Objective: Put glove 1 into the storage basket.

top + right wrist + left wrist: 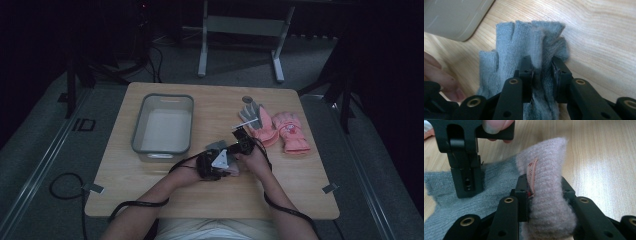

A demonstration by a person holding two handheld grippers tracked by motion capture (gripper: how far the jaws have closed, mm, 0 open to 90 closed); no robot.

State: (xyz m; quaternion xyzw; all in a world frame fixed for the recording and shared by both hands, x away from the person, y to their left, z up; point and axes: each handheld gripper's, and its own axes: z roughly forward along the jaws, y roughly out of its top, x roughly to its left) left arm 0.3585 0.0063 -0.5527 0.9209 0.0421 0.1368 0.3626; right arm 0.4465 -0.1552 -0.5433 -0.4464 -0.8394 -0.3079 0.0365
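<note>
At lower centre of the high view, both grippers clamp a grey-and-pink knitted wool glove point(549, 202): left gripper point(544, 192) pinches its pink cuff, right gripper point(542, 75) its grey fingers.

A dim lab: lone wooden table point(150, 190) on grey flooring, cables point(62, 187) trailing.

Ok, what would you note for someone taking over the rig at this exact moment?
Left gripper: shut on the pink cuff of the knit glove.
Right gripper: shut on the glove's grey finger end, bunching it.
Glove lies on the table near the front edge, beside the grey bin.
Pink mittens and another grey glove lie at right.
Done: both ends gripped. Left: probably binning it.
</note>
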